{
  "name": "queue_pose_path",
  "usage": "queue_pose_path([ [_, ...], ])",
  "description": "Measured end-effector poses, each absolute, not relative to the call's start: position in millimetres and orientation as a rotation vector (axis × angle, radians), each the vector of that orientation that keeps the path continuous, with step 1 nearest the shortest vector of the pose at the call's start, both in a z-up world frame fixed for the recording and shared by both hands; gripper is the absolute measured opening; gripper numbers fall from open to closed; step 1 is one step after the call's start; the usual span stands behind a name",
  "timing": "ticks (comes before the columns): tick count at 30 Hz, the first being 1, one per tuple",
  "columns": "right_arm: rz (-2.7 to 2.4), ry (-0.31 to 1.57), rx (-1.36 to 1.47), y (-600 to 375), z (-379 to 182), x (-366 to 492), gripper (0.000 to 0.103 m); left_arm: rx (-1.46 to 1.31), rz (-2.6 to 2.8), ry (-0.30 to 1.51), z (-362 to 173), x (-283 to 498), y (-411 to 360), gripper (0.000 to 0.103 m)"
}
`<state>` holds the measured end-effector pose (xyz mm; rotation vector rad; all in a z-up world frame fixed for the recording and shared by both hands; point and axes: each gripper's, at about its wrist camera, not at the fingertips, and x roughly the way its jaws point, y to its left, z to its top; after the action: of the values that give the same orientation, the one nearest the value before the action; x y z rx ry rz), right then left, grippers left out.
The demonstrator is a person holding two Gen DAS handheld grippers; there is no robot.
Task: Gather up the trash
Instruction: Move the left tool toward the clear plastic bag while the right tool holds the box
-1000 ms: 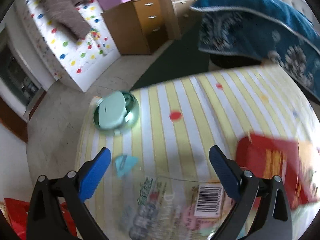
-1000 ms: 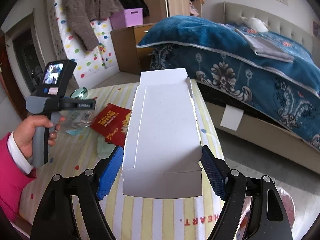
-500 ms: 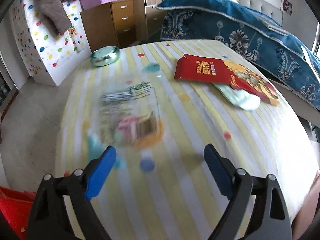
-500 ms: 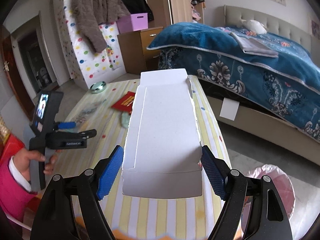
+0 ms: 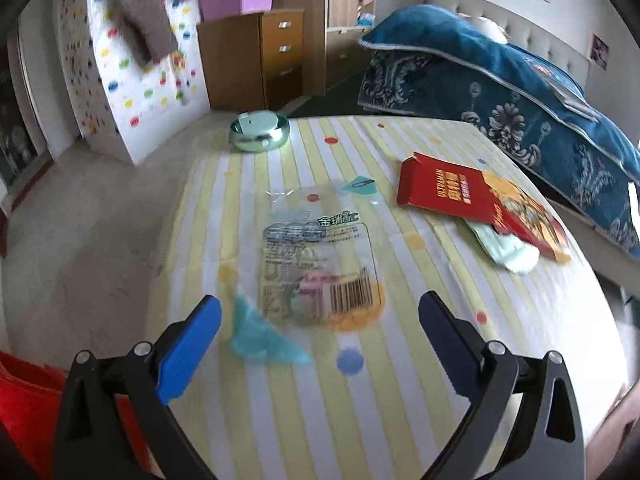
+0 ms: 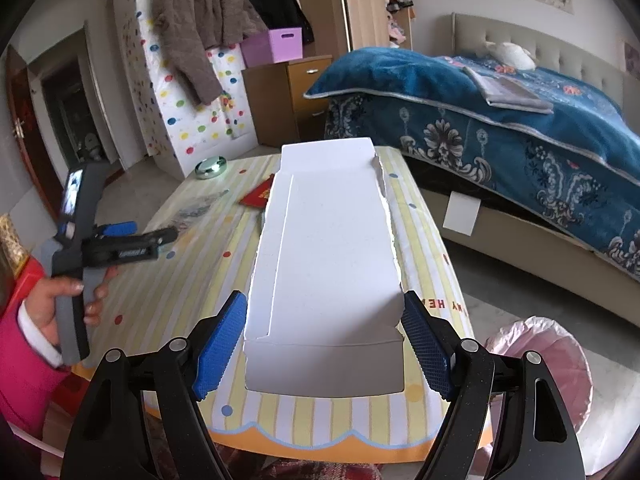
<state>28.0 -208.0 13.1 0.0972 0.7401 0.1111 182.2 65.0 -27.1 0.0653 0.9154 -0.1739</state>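
A flattened white cardboard box [image 6: 326, 264] is clamped in the right gripper [image 6: 324, 344] above the pink-lined bin [image 6: 560, 368] at lower right, release judged next, while the left gripper [image 5: 320, 332] is held wide open, empty, over the clear plastic wrapper [image 5: 320, 260].

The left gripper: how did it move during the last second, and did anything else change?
The left gripper pulled back from the clear plastic wrapper, which was between its fingers a second ago and now lies on the striped table ahead of them; it stayed open and empty. The right gripper stayed shut on the white cardboard box.
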Motion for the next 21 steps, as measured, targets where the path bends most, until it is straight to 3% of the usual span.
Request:
queue_pose_path([
  [8,0.102,0.761,0.108,-204,5,38,0.078,0.172,-0.106,0.922,-40,196,45,0.096],
  [19,0.123,0.771,0.121,-208,-2,39,0.078,0.085,-0.097,0.976,-48,215,65,0.097],
  [21,0.124,0.769,0.123,-208,-2,37,0.078,0.084,-0.099,0.974,-48,214,64,0.092],
])
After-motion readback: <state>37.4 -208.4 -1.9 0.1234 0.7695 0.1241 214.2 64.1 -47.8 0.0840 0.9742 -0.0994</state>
